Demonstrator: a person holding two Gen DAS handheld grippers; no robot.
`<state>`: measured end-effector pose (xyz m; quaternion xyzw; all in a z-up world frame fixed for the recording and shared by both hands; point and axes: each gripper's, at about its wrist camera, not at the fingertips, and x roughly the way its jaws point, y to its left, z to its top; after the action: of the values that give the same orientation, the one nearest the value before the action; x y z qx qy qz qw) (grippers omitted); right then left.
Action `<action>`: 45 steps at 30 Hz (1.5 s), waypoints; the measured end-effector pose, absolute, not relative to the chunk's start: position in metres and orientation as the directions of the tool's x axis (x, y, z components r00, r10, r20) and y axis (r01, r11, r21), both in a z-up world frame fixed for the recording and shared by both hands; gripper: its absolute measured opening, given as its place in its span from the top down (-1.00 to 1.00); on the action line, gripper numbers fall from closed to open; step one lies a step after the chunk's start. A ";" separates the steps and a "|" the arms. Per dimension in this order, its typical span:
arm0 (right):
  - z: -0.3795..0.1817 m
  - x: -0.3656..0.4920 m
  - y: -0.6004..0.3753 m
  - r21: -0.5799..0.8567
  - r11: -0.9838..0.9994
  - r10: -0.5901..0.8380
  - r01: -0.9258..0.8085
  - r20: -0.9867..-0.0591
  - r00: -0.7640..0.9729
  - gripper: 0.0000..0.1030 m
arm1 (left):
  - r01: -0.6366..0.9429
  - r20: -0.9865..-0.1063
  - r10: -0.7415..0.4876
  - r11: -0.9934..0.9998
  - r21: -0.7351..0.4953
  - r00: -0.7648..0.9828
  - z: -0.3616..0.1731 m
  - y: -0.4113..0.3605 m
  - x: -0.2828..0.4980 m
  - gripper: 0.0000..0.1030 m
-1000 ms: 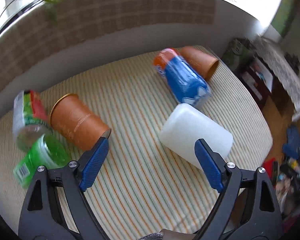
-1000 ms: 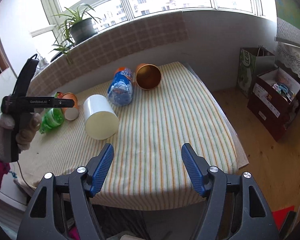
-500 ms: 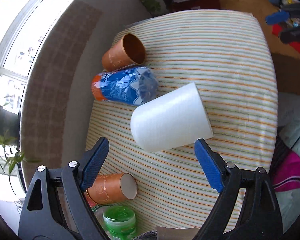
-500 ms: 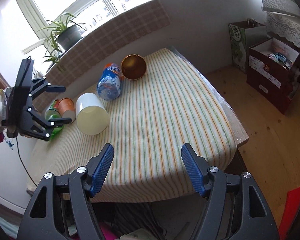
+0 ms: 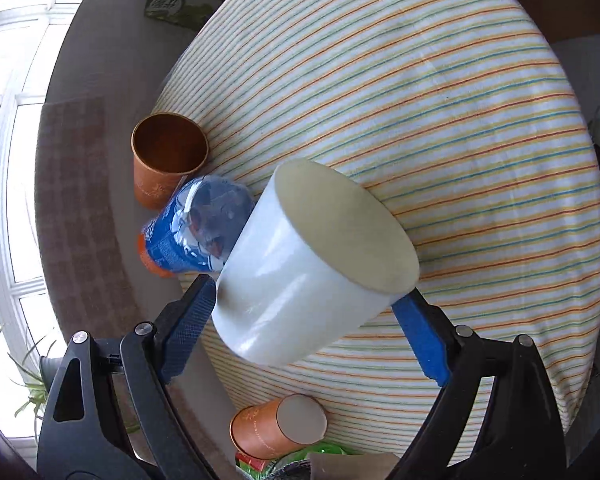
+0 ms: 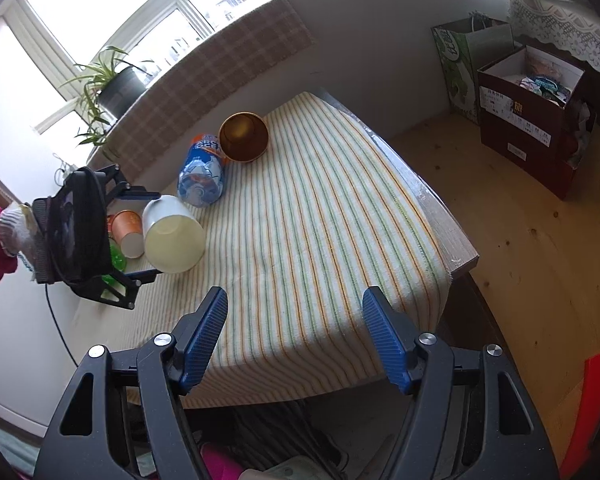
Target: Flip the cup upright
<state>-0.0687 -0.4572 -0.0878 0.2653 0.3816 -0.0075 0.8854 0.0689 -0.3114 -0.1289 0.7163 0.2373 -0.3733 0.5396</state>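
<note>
A large white cup [image 5: 300,280] lies on its side on the striped tablecloth [image 5: 440,120], its flat base facing me in the left wrist view. My left gripper [image 5: 304,328] is open with the cup between its blue pads, one pad on each side; contact is unclear. In the right wrist view the white cup [image 6: 172,236] sits inside the left gripper [image 6: 140,236], which is turned on its side. My right gripper [image 6: 296,336] is open and empty above the table's near edge.
A blue plastic bottle [image 5: 192,232] lies touching the white cup. An orange paper cup [image 5: 164,160] lies on its side beyond it. Another orange cup [image 5: 280,428] and green items lie near my left gripper. Bags and boxes [image 6: 532,92] stand on the floor at right.
My left gripper has rolled further and closed in on the white cup, which now sits between the pads. The right gripper has risen slightly, staying open.
</note>
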 end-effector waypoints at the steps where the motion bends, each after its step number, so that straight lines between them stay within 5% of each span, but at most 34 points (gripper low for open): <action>1: -0.088 -0.069 -0.457 0.462 0.859 0.185 0.220 -0.682 0.707 -0.35 | 0.731 -0.781 -0.071 -0.311 0.608 0.620 -0.132 -0.313 0.069 -0.78; 15: -0.092 -0.062 -0.454 0.451 0.863 0.181 0.229 -0.698 0.692 -0.35 | 0.839 -0.856 -0.080 -0.171 0.517 0.511 -0.114 -0.313 0.087 -0.57; 25: -0.091 -0.063 -0.449 0.449 0.864 0.183 0.228 -0.702 0.689 -0.35 | 0.936 -0.961 -0.091 0.269 0.228 0.261 -0.086 -0.289 0.117 -0.53; 30: -0.089 -0.059 -0.442 0.437 0.876 0.192 0.204 -0.704 0.683 -0.35 | 0.834 -0.964 -0.156 0.542 0.099 0.215 -0.083 -0.248 0.128 -0.52; 36: -0.086 -0.048 -0.424 0.431 0.890 0.226 0.151 -0.703 0.674 -0.35 | 0.526 -0.939 -0.301 0.833 -0.172 0.169 -0.085 -0.173 0.140 -0.51; 45: -0.084 -0.026 -0.373 0.431 0.901 0.304 0.046 -0.704 0.642 -0.35 | 0.148 -0.851 -0.432 0.902 -0.406 0.299 -0.100 -0.109 0.124 -0.51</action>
<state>-0.0258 -0.3726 -0.0843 0.2097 0.4166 0.0731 0.8815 0.1238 -0.1085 -0.1001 -0.1261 0.5633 -0.1820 0.7960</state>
